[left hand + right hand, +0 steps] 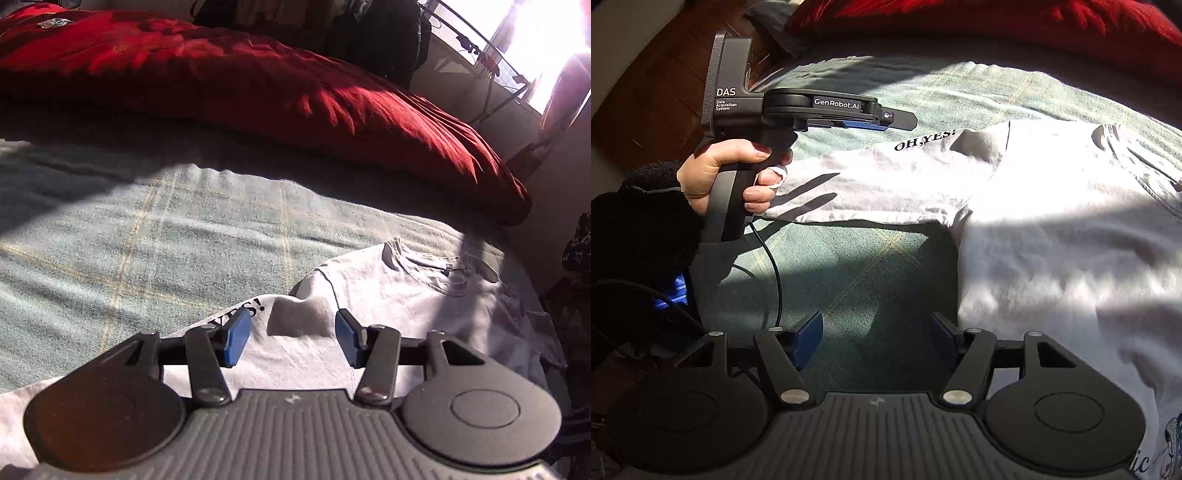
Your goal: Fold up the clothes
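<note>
The left gripper (291,338) stands wide, its blue pads apart with nothing between them, hovering just over the sleeve (886,177) of the white shirt (406,295). The right gripper (877,339) is wide too and empty, poised over bare blanket (849,266) just beside the shirt's side edge. In the right view the left gripper appears side-on in a hand (713,173), and from there its spread cannot be told.

The shirt lies on the blanket, collar (436,269) toward the red pillow (258,85), with the sleeve spread out sideways and the words "OH, YES!" along its far edge — whether this lay is before folding or partway through it, the pictures do not settle.

Risks, as I judge them: thin cloth on a nubby blanket may bunch rather than slide, and a pinch might take the blanket along with the shirt. Hard sun and deep shadow hide the hem edge. A cable (775,266) trails below the left handle and could snag.

Room: open blanket lies left of the shirt; the pillow bounds the far side, and the bed edge drops off near the collar.
</note>
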Tool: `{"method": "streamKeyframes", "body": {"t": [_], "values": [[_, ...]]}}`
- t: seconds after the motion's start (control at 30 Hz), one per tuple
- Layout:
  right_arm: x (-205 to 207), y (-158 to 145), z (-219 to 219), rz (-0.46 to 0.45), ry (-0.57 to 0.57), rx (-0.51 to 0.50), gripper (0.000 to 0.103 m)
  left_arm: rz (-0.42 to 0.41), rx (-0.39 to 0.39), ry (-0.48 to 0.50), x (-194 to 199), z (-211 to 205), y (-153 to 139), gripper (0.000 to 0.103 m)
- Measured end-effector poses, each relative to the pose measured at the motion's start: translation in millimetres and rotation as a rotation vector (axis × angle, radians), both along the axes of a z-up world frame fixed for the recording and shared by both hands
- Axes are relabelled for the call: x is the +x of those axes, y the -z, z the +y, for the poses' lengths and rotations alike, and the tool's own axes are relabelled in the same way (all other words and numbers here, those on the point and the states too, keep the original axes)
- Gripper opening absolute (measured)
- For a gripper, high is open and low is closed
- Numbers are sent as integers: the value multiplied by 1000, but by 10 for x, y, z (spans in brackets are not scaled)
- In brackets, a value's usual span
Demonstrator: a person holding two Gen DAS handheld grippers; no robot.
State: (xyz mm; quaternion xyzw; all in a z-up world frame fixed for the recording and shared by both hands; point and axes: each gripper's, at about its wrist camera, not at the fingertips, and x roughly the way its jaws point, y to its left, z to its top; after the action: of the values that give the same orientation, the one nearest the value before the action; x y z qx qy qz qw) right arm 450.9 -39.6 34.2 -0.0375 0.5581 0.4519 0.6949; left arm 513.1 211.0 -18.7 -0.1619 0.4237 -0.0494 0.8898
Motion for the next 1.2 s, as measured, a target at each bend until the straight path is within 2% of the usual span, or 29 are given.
{"method": "streamKeyframes", "body": {"t": [0.03,0.1,0.2,0.43,0.53,0.63,0.73,0.9,1.0,1.07,1.13,1.17,1.2], "values": [[19,-8,-58,-2,15,2,68,-9,-23,31,150,-96,34,49],[60,2,-182,0,52,7,68,15,-55,33,298,-164,110,46],[105,56,-342,15,103,9,68,44,-140,71,345,-214,185,46],[164,205,-459,46,160,23,68,163,-111,121,362,-361,516,47],[189,214,-463,45,151,25,68,116,-75,146,351,-338,344,48],[219,231,-475,48,148,26,68,39,8,136,397,-228,185,48],[253,262,-482,52,157,26,68,38,159,99,524,-140,235,46],[290,305,-471,61,165,29,68,58,275,231,462,-307,456,44],[304,324,-473,68,166,27,68,51,355,271,371,-410,538,45],[313,333,-468,68,165,23,68,37,382,284,340,-454,530,44],[323,336,-463,66,165,20,68,26,400,317,325,-504,514,33],[327,339,-459,66,165,18,68,18,418,342,315,-547,506,21],[331,341,-454,66,165,16,68,8,466,347,319,-576,510,14]]}}
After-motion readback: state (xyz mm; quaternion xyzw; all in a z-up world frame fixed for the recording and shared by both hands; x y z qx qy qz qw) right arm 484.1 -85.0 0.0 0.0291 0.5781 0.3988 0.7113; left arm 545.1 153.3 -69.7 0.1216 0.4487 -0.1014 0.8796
